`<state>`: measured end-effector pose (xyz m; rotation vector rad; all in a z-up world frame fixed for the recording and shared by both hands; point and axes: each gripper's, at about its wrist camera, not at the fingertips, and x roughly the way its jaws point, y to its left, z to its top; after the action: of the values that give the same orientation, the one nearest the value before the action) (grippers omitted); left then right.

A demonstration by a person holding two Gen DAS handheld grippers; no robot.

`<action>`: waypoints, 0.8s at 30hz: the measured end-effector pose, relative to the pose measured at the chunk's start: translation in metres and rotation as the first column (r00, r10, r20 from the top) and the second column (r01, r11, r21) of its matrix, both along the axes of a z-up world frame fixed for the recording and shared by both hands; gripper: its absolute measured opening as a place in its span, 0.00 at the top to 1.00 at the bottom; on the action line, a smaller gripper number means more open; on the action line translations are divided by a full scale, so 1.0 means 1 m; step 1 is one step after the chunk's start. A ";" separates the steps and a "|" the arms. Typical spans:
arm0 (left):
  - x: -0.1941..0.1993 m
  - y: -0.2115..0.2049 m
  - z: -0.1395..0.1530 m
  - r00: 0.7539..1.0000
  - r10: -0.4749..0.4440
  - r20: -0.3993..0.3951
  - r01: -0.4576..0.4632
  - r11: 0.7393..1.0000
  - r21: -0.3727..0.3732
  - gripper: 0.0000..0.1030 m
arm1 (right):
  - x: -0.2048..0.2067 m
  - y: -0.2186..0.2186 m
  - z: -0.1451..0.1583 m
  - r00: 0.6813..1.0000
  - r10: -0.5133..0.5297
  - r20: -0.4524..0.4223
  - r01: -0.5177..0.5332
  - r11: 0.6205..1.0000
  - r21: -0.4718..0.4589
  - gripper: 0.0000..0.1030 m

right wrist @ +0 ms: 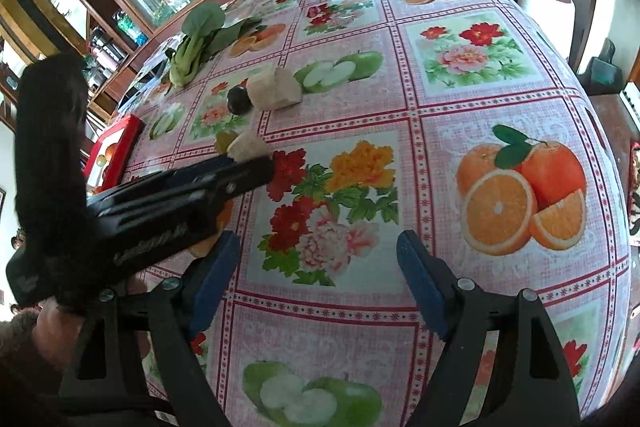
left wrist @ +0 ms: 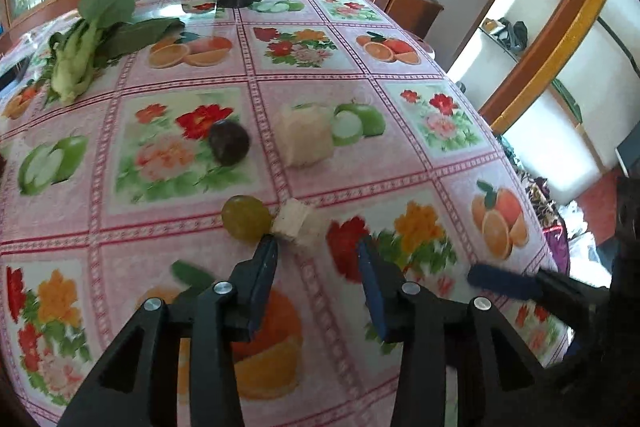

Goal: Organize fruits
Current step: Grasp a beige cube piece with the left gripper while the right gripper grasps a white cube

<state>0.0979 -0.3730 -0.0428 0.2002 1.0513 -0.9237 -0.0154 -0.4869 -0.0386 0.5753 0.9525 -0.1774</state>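
Fruit pick-up is starting: the wide-open, empty left claw [left wrist: 318, 247] must close on the pale chunk [left wrist: 295, 223] just ahead; the right claw [right wrist: 320, 251] waits open, empty

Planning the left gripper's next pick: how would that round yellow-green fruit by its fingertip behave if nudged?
The yellow-green fruit looks round and smooth, so it would probably roll on the flat tablecloth. The pale chunk beside it might stop it.

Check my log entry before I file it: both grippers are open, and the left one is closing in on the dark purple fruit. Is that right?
One slip: the open left gripper is closing in on the small pale chunk beside the yellow-green fruit, as the left wrist view shows. The dark purple fruit lies farther off. The right gripper is open too.
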 end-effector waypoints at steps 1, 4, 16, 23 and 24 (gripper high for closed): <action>0.001 -0.002 0.000 1.000 0.001 0.001 -0.001 1.000 0.000 0.59 | -0.001 -0.001 0.000 1.000 -0.004 0.001 0.004 1.000 0.006 0.21; 0.000 -0.011 -0.001 0.999 -0.009 0.042 0.008 1.000 0.019 0.60 | -0.006 -0.005 0.001 1.000 -0.013 0.006 0.013 1.000 0.017 0.21; 0.002 0.002 0.000 0.998 -0.002 0.059 0.000 1.000 0.026 0.78 | 0.008 -0.021 0.007 0.999 -0.024 0.041 0.024 1.000 -0.003 0.21; -0.016 0.058 0.001 0.994 0.060 0.096 -0.067 0.996 0.065 0.78 | 0.073 -0.020 0.006 0.995 0.065 0.077 -0.056 0.992 -0.116 0.21; -0.018 0.067 0.001 0.993 0.074 0.094 -0.080 0.995 0.065 0.78 | 0.082 -0.019 0.004 0.995 0.076 0.070 -0.066 0.988 -0.136 0.21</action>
<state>0.0800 -0.3059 -0.0420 0.2552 0.9994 -0.8023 0.0670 -0.5059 -0.0347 0.4210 0.8801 -0.1532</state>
